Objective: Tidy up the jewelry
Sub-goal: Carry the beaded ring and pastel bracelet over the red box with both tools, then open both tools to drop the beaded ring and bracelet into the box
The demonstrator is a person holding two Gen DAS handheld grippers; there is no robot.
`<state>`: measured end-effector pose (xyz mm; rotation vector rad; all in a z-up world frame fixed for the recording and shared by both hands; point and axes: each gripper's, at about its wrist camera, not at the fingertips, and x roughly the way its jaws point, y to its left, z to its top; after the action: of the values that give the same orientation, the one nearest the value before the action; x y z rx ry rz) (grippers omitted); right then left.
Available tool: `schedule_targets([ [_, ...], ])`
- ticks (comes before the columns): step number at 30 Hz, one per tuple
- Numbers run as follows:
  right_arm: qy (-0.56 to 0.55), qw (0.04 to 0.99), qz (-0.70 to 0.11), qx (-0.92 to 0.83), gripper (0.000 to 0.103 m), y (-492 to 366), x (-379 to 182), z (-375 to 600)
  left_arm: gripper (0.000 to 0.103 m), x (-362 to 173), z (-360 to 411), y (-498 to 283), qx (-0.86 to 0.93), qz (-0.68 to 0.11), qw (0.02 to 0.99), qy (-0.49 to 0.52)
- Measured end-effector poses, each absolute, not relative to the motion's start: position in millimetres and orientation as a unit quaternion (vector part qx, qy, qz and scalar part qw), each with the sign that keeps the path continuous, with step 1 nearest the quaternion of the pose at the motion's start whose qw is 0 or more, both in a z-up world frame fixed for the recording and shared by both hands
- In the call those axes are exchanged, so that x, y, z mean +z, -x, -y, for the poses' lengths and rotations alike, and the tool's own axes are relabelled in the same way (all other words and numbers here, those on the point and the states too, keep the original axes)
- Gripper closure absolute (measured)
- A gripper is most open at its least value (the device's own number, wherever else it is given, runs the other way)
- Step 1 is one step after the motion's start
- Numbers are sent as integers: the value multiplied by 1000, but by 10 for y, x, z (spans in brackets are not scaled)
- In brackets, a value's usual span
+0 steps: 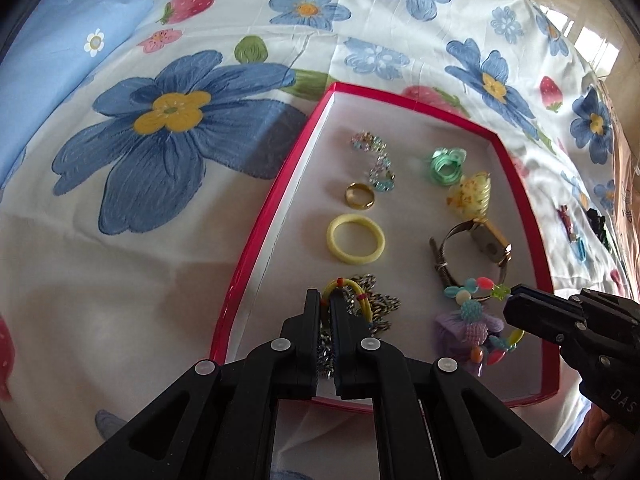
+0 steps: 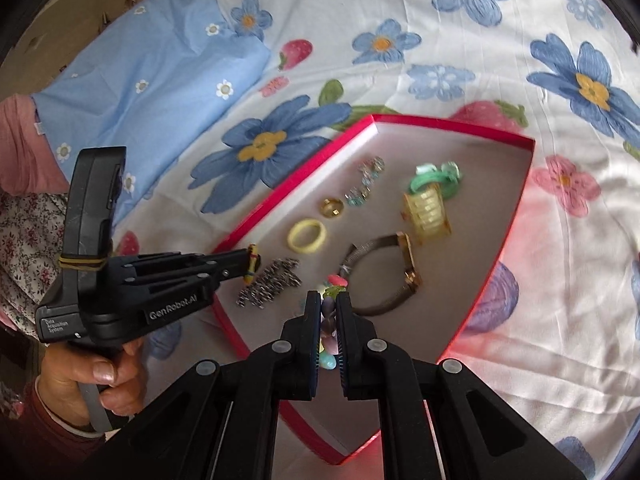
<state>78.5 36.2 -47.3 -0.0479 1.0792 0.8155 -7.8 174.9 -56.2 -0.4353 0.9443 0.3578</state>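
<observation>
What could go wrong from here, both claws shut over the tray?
1. The left claw pinches the yellow hair tie directly above the chain necklace; lifting might snag the chain.
2. The right claw grips the beaded bracelet beside the watch; its loop could drag the strap.

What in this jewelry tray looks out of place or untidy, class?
A few small items lie on the floral bedsheet outside the red tray, to its right. Inside, the silver chain lies in a crumpled heap, while the other pieces sit apart.
</observation>
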Motion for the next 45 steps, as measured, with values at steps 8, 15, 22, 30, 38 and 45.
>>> schedule_targets([
  [8, 39, 773, -514, 371, 96, -773, -590, -378, 95, -623, -1758, 29, 175, -455, 849, 205],
  [15, 39, 773, -515, 367, 96, -779, -603, -362, 85, -633, -1751, 26, 183, -455, 848, 199],
  [22, 27, 773, -518, 366, 94, -800, -601, -342, 85, -630, -1744, 35, 184, -457, 848, 198],
  [30, 13, 775, -516, 366, 90, -788, -553, -292, 71, -577, -1747, 96, 189, -449, 849, 206],
  [38, 0, 784, -502, 366, 77, -734, -430, -206, 59, -444, -1686, 205, 189, -433, 857, 206],
  [45, -31, 793, -487, 365, 60, -682, -317, -67, 35, -306, -1615, 382, 196, -414, 863, 214],
])
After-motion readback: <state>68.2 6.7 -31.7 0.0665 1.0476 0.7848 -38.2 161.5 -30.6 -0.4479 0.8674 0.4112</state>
